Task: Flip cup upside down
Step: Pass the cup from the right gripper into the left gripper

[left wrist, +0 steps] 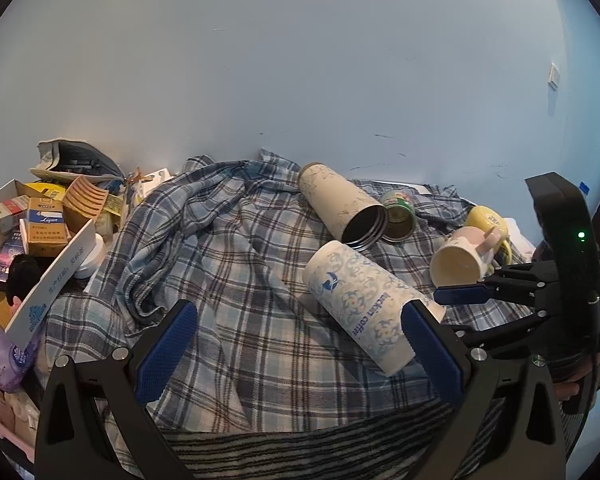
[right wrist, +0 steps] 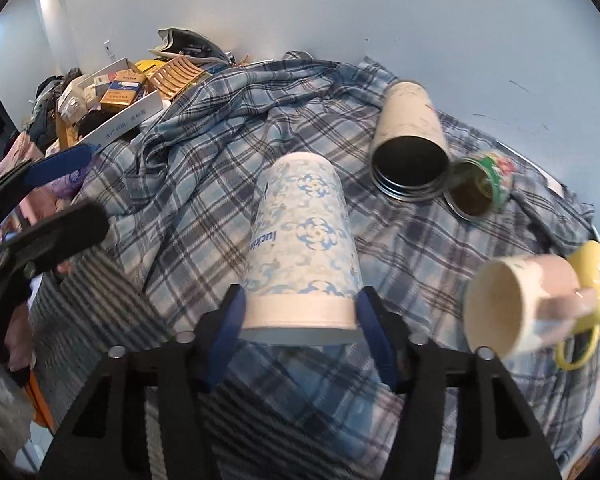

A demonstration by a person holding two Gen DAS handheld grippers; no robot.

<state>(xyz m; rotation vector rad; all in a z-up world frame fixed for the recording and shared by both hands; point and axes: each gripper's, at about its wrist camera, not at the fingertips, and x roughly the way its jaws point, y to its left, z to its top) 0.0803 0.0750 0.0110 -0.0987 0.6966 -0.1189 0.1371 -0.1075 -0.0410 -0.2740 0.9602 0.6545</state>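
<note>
Far left we log a cardboard box (left wrist: 54, 276) crammed w/ small cartons, a grey pouch (left wrist: 74, 160) behind it against the pale wall (left wrist: 300, 60). Next, our left gripper (left wrist: 296, 340): jaws spread wide, nothing between the blue pads, held above the plaid cloth (left wrist: 228, 280); in the right wrist view it shows at the left edge (right wrist: 66, 188), same spread. Centre: the paper coffee cup (right wrist: 300, 248), blue floral print, "luckin coffee" lettering, lying tilted w/ base pointing away and rim end toward the right wrist cam. Our right gripper (right wrist: 300, 320) is clamped on it near the rim, one blue pad each side; from the left wrist cam the cup (left wrist: 364, 304) sits on its side, rim end lower right. Behind it, a cream metal flask (right wrist: 410, 140) on its side, mouth open twd us, touching a small green floral tin (right wrist: 484, 188), also on its side. Far right: pink-and-cream mug (right wrist: 516, 304) tipped over, mouth facing cam, just beside a yellow mug (right wrist: 596, 280). Can't tell if the two mugs touch.
</note>
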